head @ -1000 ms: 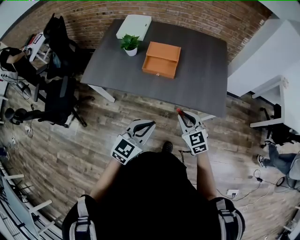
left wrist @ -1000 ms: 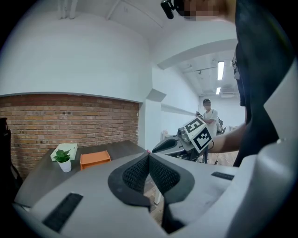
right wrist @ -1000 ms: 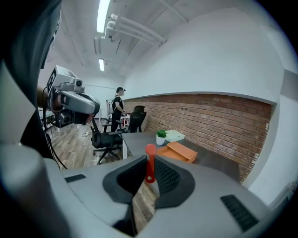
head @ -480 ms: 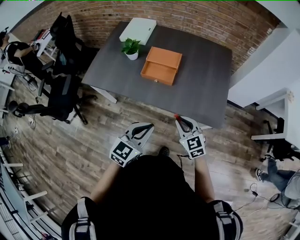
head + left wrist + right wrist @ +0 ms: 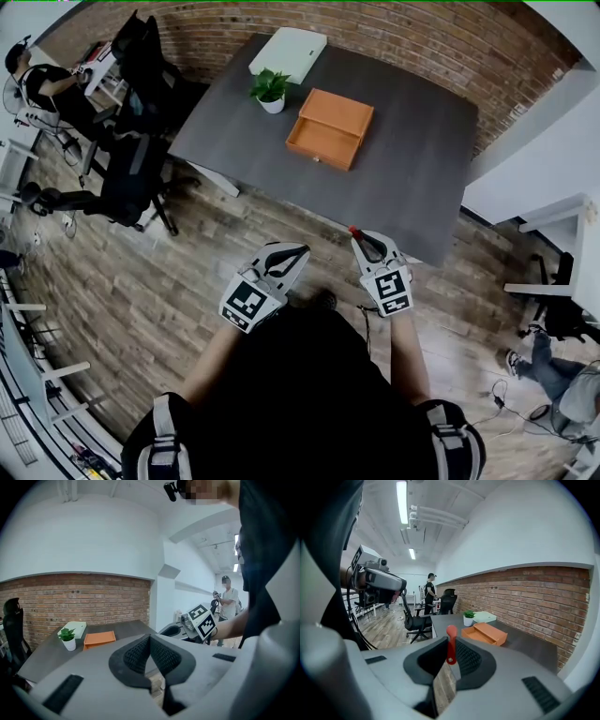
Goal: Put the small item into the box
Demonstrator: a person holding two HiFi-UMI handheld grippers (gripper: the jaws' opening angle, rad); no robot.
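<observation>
1. The right gripper [image 5: 450, 652] has its jaws drawn narrow onto a small red item [image 5: 451, 644]. The item is a thin piece with a rounded top, clamped upright between the dark pads, and the top pokes out above them.
2. The left gripper [image 5: 149, 640] has its jaws pressed together at the tips, and nothing sits between them.
3. In the head view both grippers are held out in front of the person's body, side by side and a little apart, over the wooden floor [image 5: 141, 291]. The tip of the right gripper comes close to the near edge of the table [image 5: 412, 169].
4. The orange box [image 5: 330, 128] lies on the dark grey table towards its far side, well apart from both grippers. It is open at the top, and what shows of its inside looks bare.
5. A potted plant [image 5: 270, 89] stands just beside the box's far left corner, and a flat white box [image 5: 288, 53] lies behind the plant near the brick wall [image 5: 422, 37].
6. Black office chairs [image 5: 141, 141] stand on the floor to the left of the table.
</observation>
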